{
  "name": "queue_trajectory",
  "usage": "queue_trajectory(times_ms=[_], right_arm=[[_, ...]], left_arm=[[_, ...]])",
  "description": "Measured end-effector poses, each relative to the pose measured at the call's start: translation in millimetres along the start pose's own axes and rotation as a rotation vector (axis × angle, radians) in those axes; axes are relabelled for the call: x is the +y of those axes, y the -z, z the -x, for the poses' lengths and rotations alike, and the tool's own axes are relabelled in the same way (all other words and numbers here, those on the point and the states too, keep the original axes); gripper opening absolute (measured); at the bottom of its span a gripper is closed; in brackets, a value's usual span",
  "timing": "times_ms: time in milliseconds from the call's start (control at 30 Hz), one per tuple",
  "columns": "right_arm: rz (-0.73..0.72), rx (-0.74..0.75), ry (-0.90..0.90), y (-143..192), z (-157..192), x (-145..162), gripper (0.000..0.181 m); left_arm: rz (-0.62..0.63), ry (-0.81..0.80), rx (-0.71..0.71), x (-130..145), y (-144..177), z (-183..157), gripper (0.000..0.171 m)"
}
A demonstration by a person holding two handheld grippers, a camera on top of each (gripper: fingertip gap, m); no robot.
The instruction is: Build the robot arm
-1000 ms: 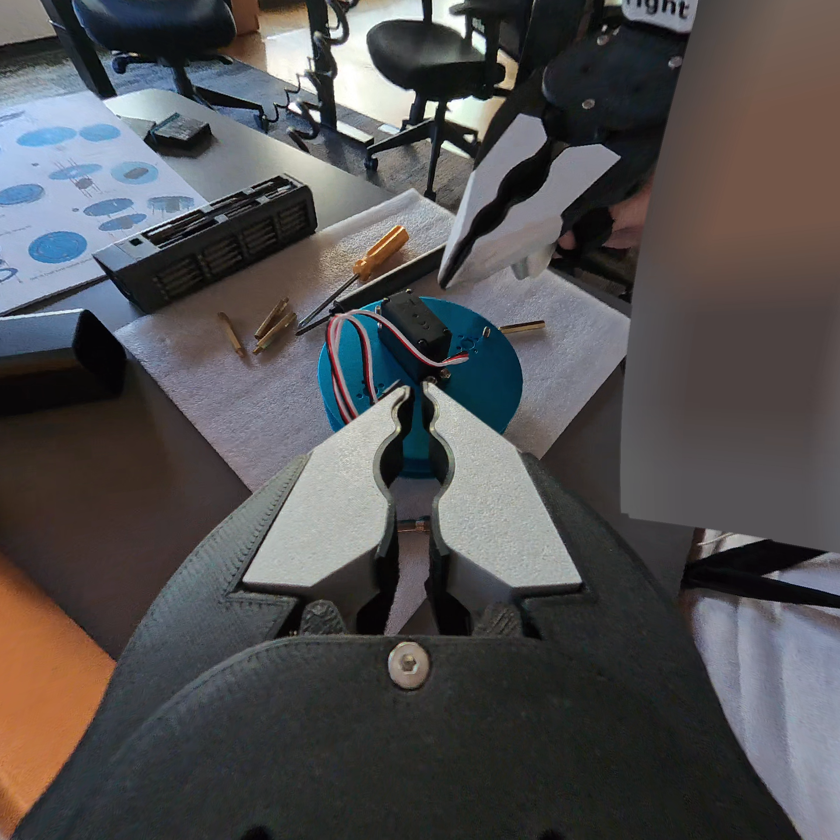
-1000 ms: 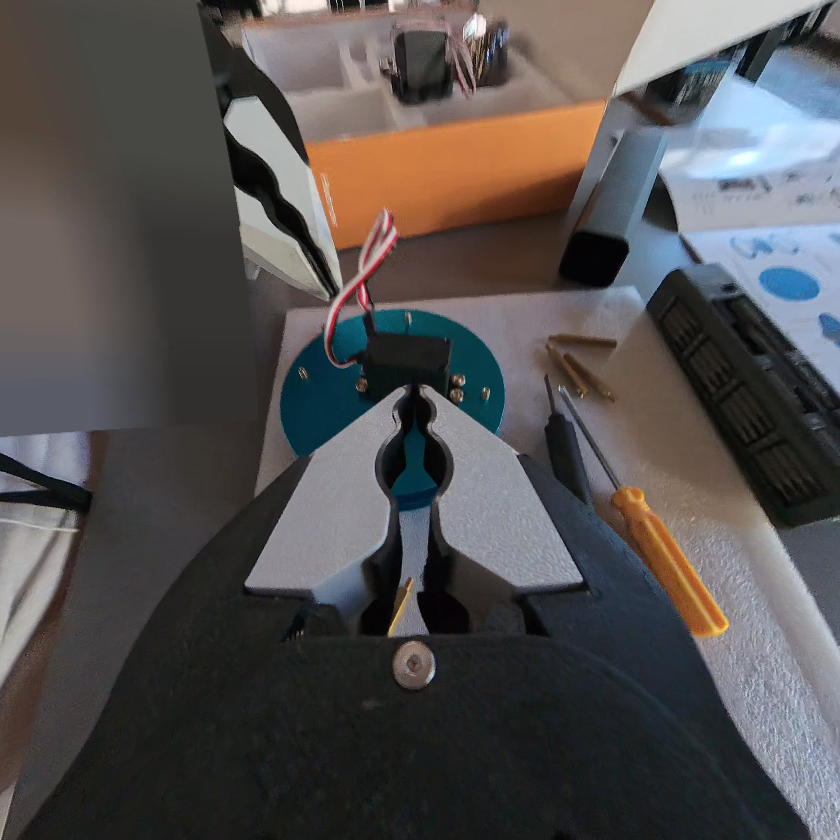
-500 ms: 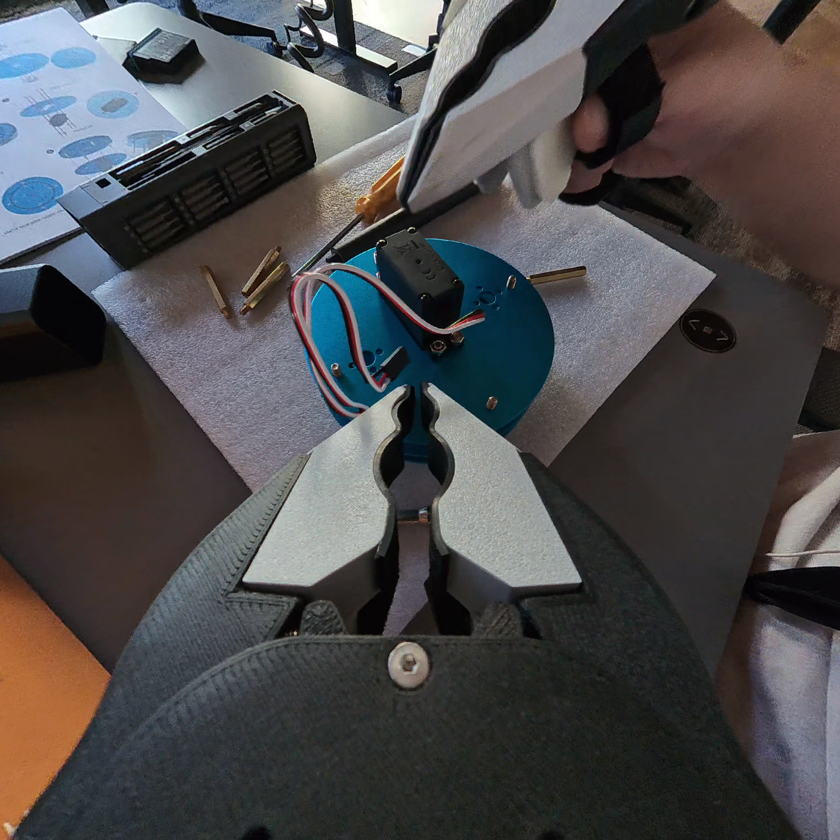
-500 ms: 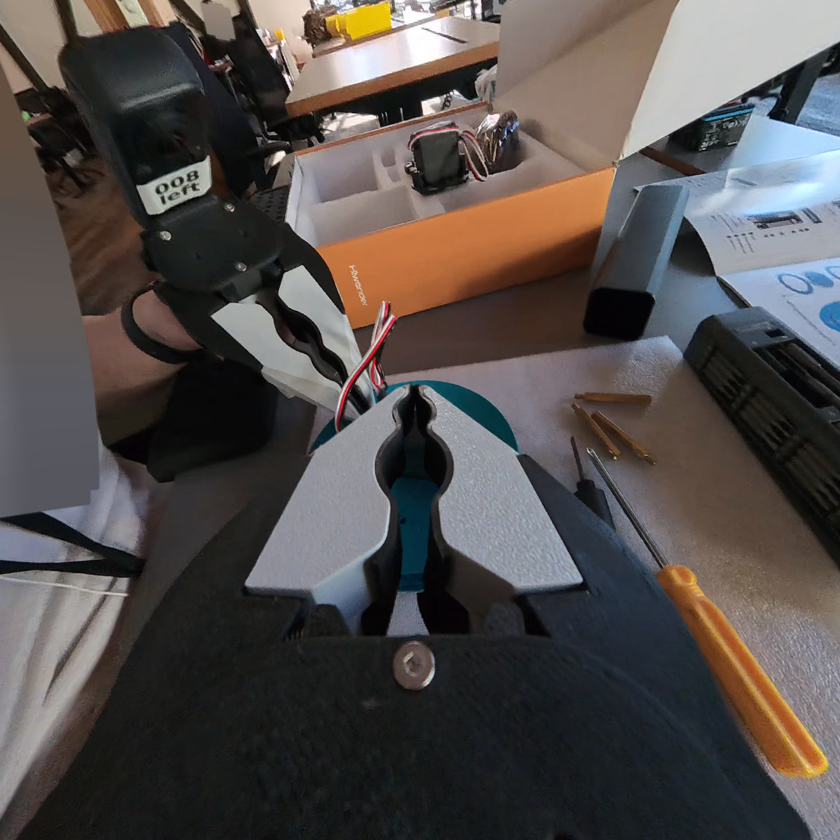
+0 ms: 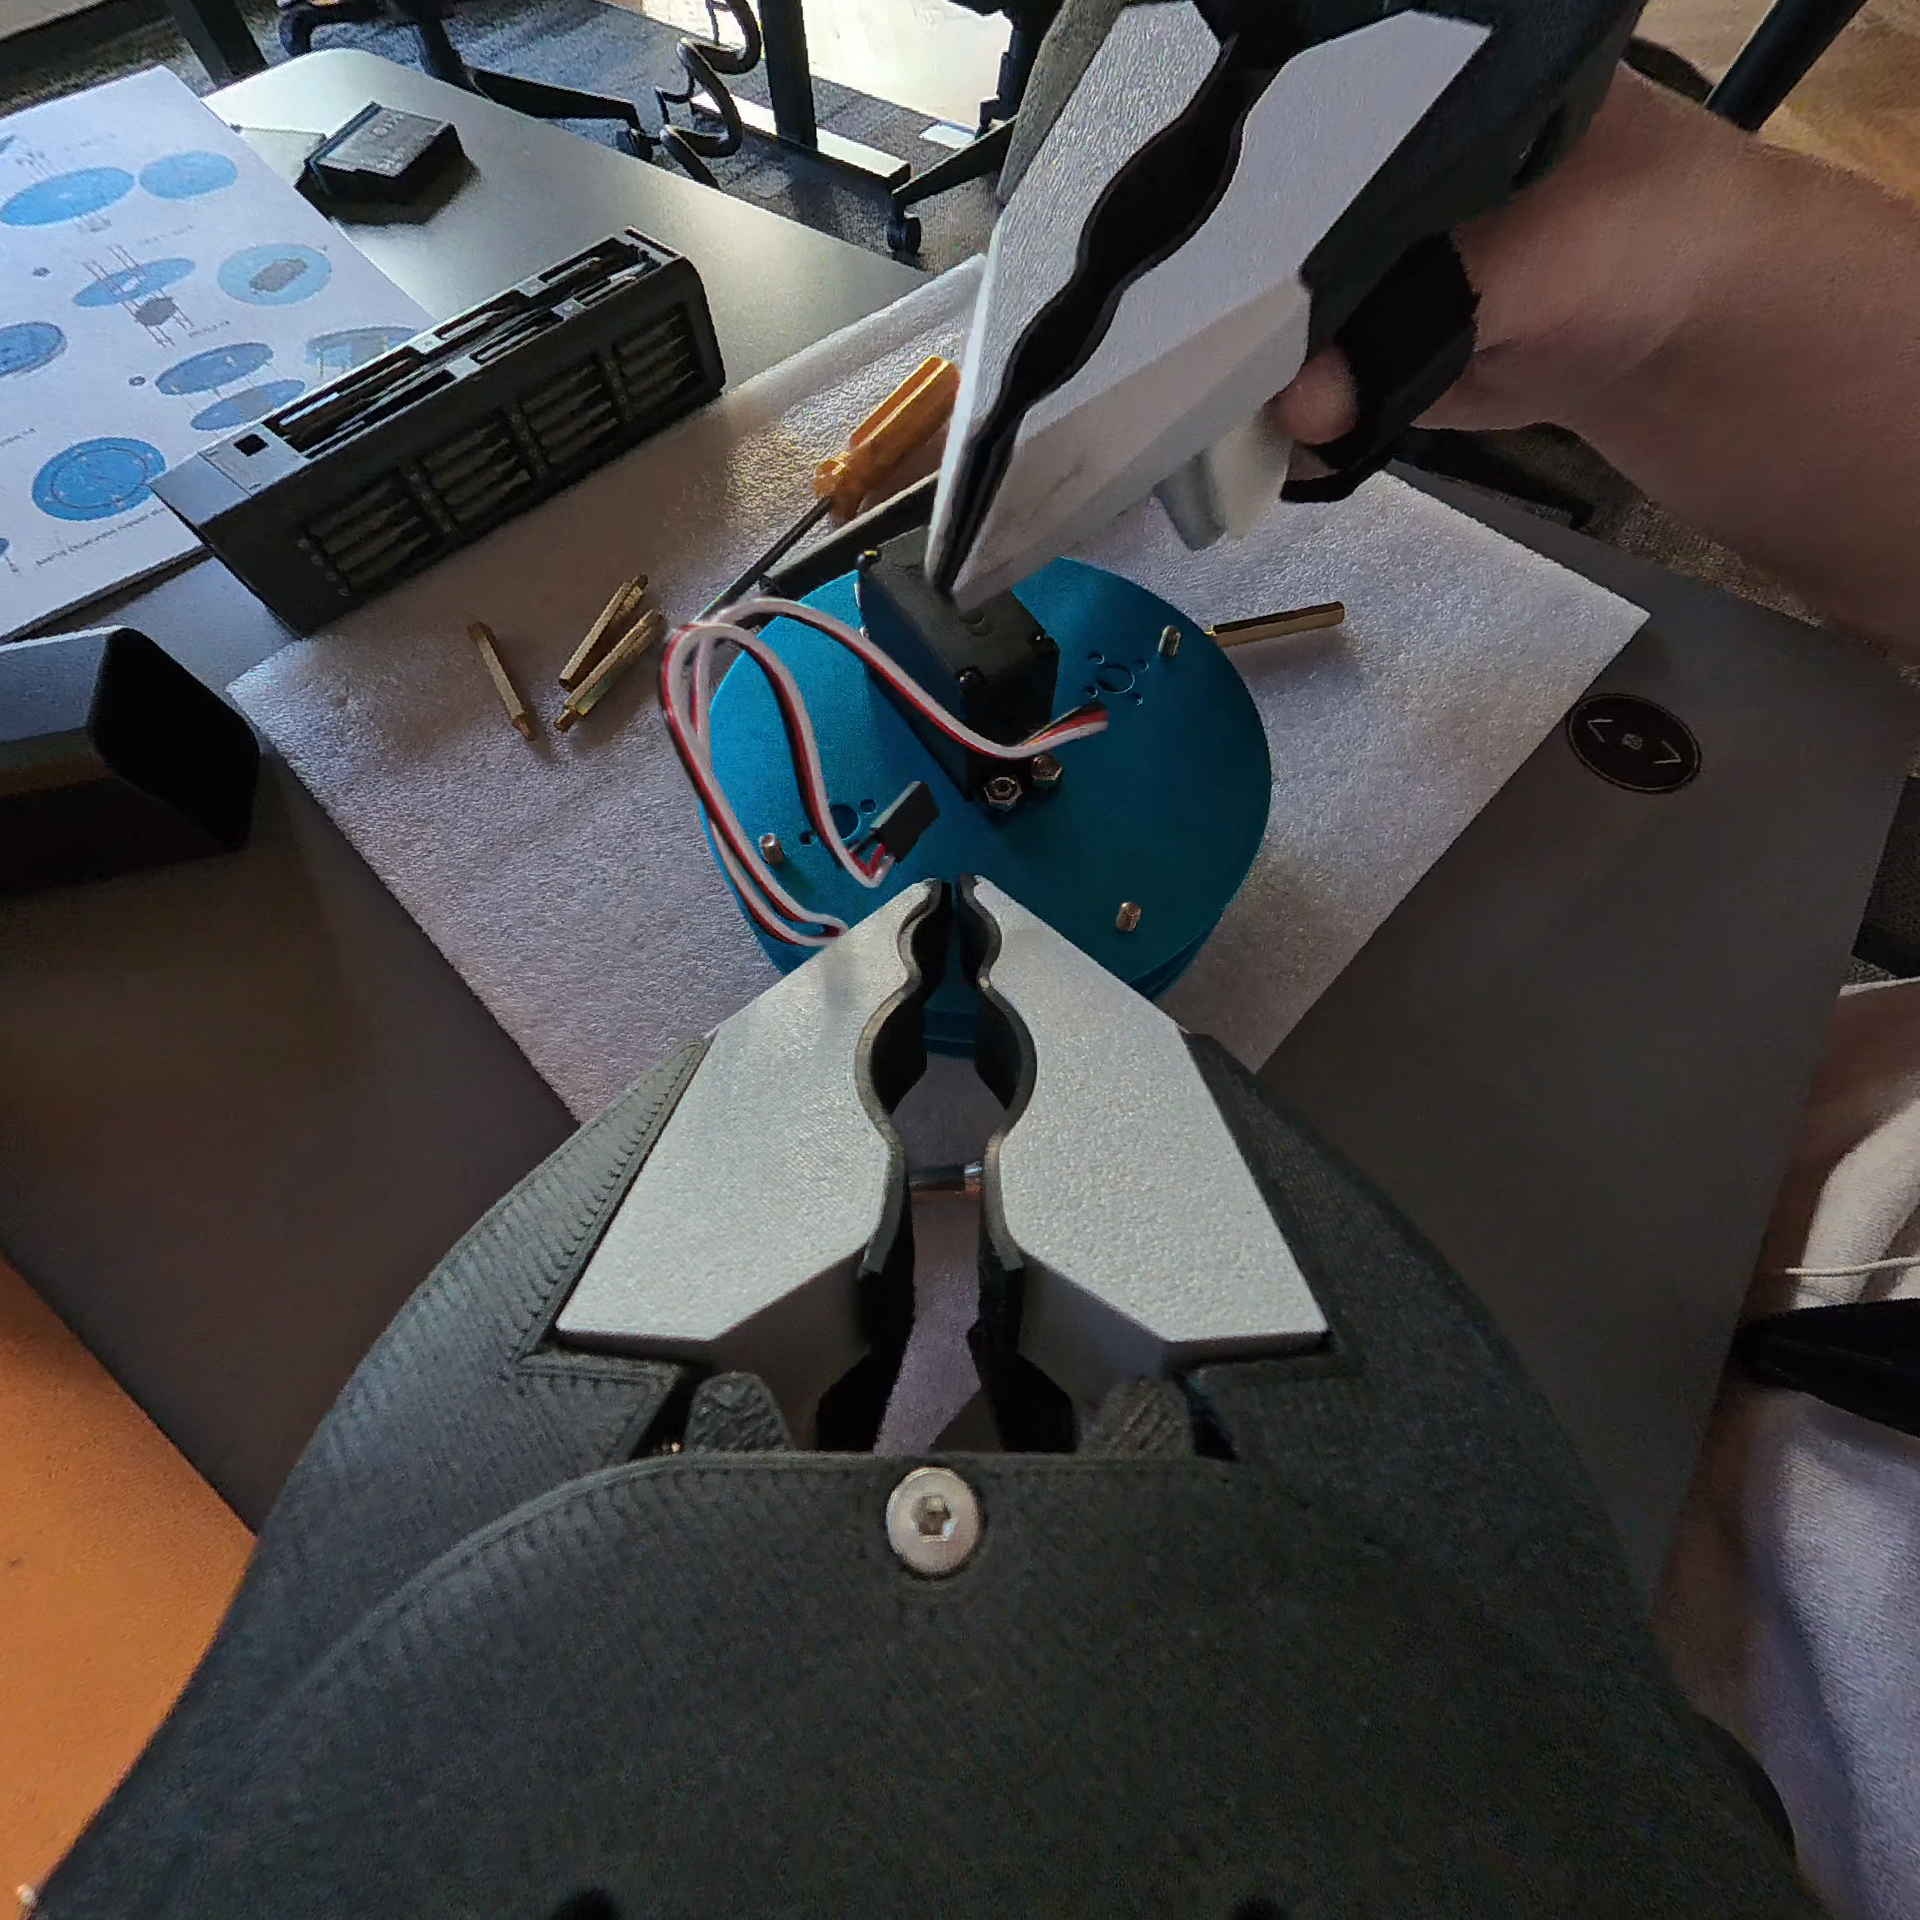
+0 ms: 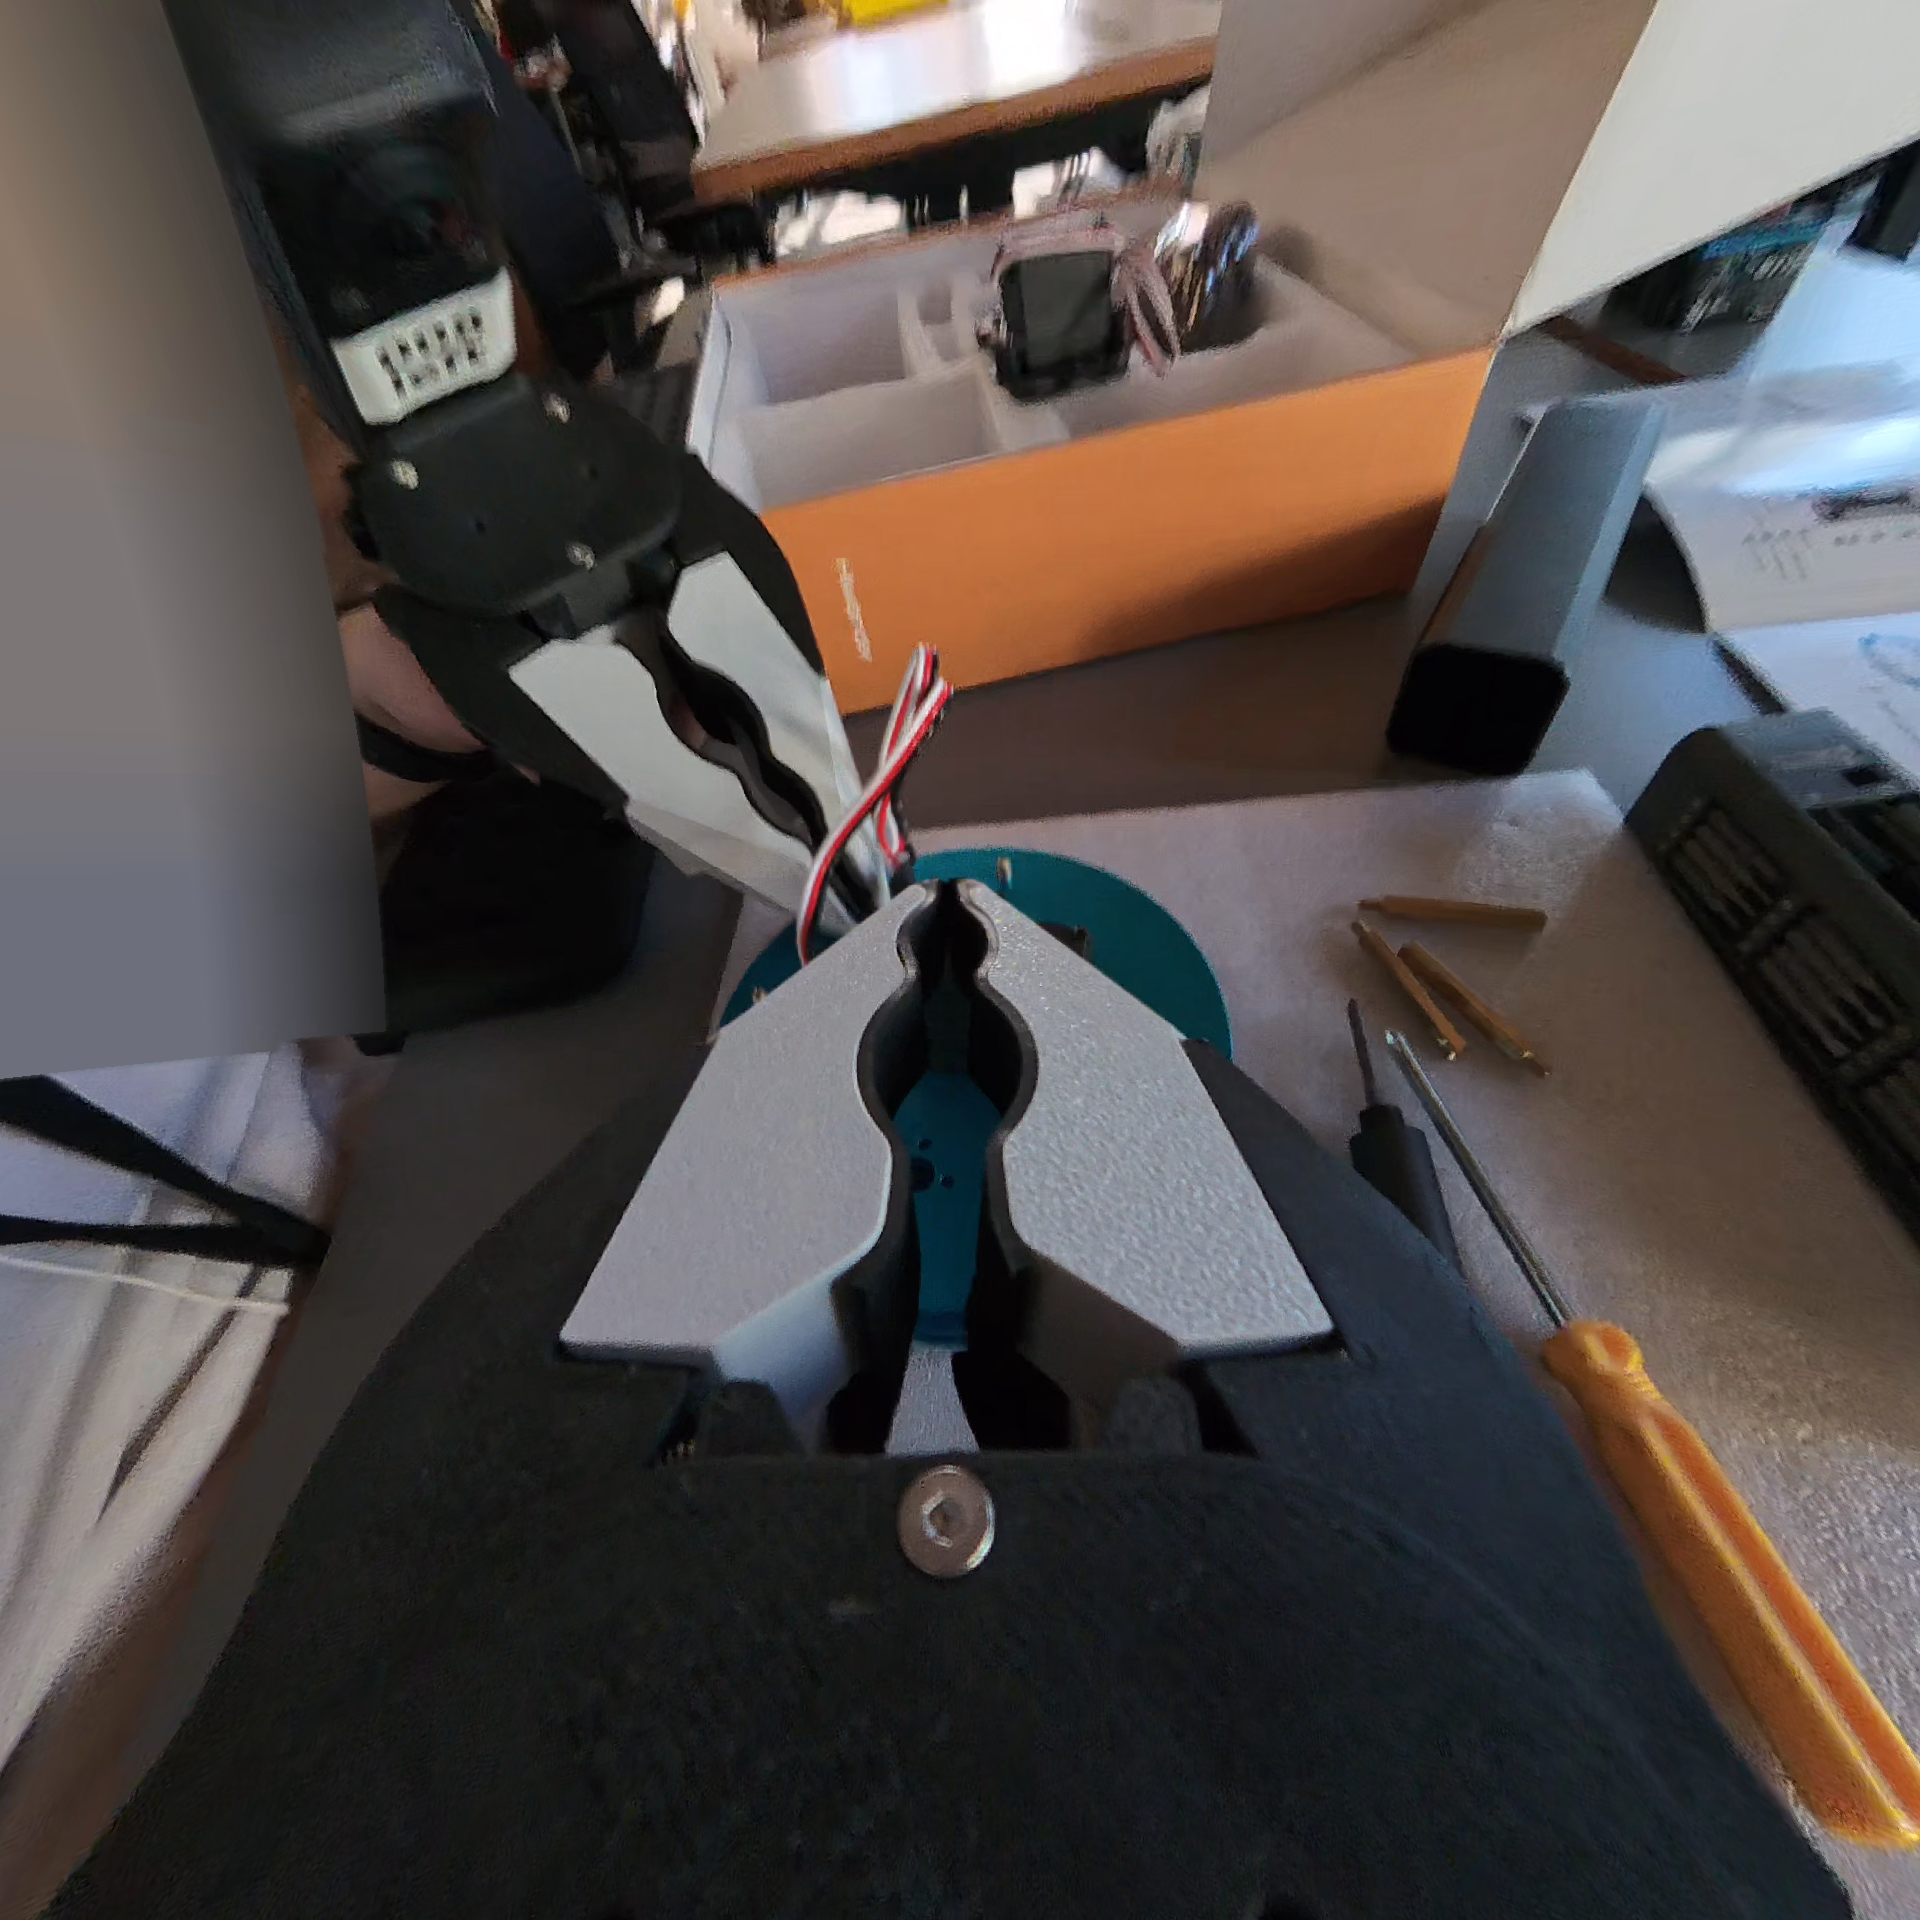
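Note:
A blue round disc [image 5: 1122, 831] lies on a white foam mat [image 5: 468, 810]. A black servo [image 5: 966, 644] stands on it, with a red, white and black cable [image 5: 727, 727]. My left gripper [image 5: 951, 888] hovers at the disc's near edge. It is shut on a small metal screw [image 5: 940, 1174] pinched deep between its fingers. My right gripper [image 5: 940, 582] is shut, comes down from above, and its tip touches the servo's top. In the right wrist view my right gripper [image 6: 951, 888] hides most of the servo over the disc [image 6: 1174, 977]. The left gripper [image 6: 831, 873] is beside the cable [image 6: 894, 748].
An orange-handled screwdriver [image 6: 1714, 1507], a black driver [image 6: 1392, 1153] and brass standoffs [image 6: 1455, 987] lie on the mat. One more standoff [image 5: 1278, 623] lies beyond the disc. A black bit case [image 5: 447, 436], a dark tube [image 5: 114, 748], printed sheets [image 5: 104, 312] and an open orange box [image 6: 1091, 540] surround it. The grippers' ends are close to 5 cm from one another.
My right gripper has moved in over the disc and come down until its tip rests on the servo. My left gripper has tilted down toward the disc, still holding the screw.

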State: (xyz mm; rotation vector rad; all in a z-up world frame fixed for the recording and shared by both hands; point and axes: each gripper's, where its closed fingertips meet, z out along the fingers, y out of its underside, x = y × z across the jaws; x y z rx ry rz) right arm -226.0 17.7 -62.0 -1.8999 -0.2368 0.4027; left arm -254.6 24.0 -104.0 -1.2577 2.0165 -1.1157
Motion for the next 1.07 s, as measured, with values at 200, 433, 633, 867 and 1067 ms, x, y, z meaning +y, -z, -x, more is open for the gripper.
queue_trajectory(times_ms=[200,433,633,867,1067], right_arm=[[-0.104,0.076,0.097,17,10,-30,0.0],[-0.438,0.588,0.095,70,-7,-58,0.036],[-0.536,0.989,-0.187,126,-64,-49,0.018],[-0.611,0.927,-0.231,114,-85,-39,0.021],[-0.426,0.952,-0.137,82,-92,-19,0.027]], left_arm=[[-0.032,0.034,0.023,-1,1,0,0.002],[-0.347,0.074,-0.048,-47,38,16,0.026],[-0.407,0.021,-0.346,-114,83,80,0.056],[-0.501,0.186,-0.419,-105,64,124,0.05],[-0.508,0.188,-0.292,-94,48,98,0.043]])
